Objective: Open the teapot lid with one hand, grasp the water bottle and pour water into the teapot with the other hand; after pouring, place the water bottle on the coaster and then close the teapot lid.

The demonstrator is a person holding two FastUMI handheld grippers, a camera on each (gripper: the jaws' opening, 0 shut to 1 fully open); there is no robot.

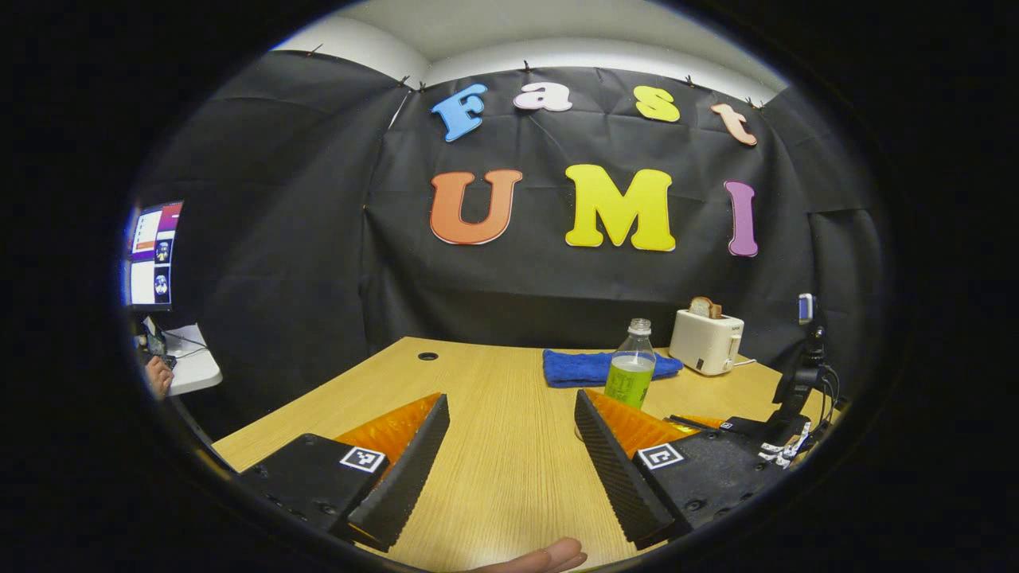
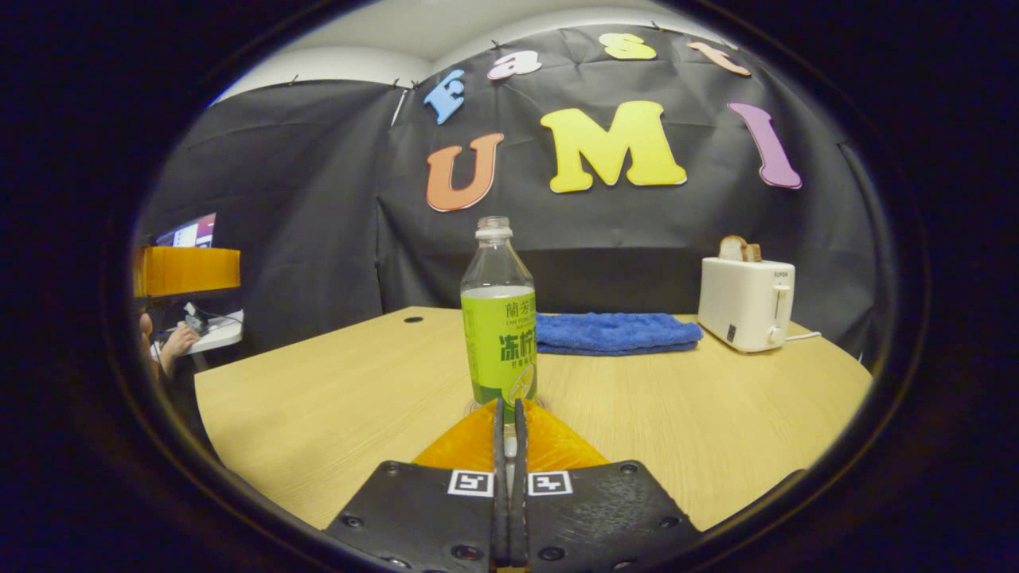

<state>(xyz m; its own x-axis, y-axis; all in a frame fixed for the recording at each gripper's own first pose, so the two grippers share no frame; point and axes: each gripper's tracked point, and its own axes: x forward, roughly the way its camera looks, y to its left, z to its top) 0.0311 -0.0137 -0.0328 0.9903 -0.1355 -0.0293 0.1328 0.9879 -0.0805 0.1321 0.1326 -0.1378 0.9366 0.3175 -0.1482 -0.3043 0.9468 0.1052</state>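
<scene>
In the left gripper view, the left gripper sits low in the frame with its jaws spread wide, nothing between them but bare table. A fingertip shows at the bottom edge. The bottle stands upright right of centre, its base hidden behind the right-hand finger, capless, with pale liquid up to its shoulder. Behind it a blue towel lies flat near the table's far edge, and a white toaster with bread in it stands further right. At the right edge the other gripper lies low beside a black stand. The left half of the table is open wood, with a small round hole near the far edge. At far left a monitor and a person's hand sit beyond the table.

In the right gripper view, the right gripper has its jaws pressed together, holding nothing, tips just short of the bottle, which stands dead centre. The towel lies behind it to the right, and the toaster is well apart near the right edge. Open table spreads on both sides of the bottle.
</scene>
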